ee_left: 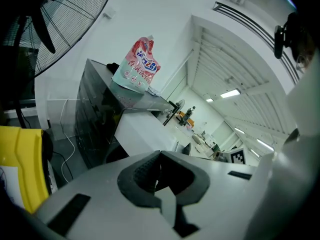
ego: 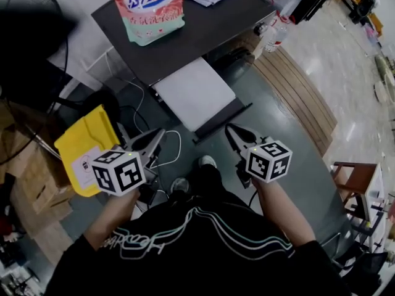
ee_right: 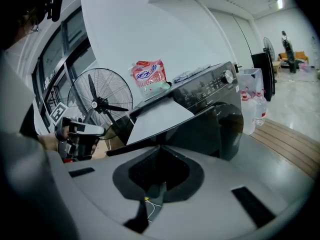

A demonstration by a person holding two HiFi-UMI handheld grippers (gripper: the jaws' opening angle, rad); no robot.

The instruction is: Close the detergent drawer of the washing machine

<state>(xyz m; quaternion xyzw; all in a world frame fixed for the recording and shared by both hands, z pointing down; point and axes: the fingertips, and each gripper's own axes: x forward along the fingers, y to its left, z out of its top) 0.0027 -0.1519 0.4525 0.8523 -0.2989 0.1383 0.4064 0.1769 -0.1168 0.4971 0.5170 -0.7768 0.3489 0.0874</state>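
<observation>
The dark washing machine (ego: pixel 203 23) stands ahead of me, with its white detergent drawer (ego: pixel 194 94) pulled far out toward me. That drawer (ee_left: pixel 142 134) also shows in the left gripper view, and the drawer (ee_right: pixel 160 119) shows past the jaws in the right gripper view. My left gripper (ego: pixel 162 132) hangs shut and empty, short of the drawer's front left corner. My right gripper (ego: pixel 229 128) is shut and empty too, just off the drawer's front right corner. Neither one touches the drawer. In their own views the left gripper (ee_left: pixel 160 153) and right gripper (ee_right: pixel 160 148) have their jaws meeting at the tips.
A red-and-white detergent bag (ego: pixel 149 8) sits on the machine top. A black fan (ego: pixel 24 42) and a yellow container (ego: pixel 83 147) stand at the left, with cardboard boxes (ego: pixel 31 184) behind. Water bottles (ego: pixel 278 32), wooden boards (ego: pixel 302 85) and a stool (ego: pixel 355 184) lie at the right.
</observation>
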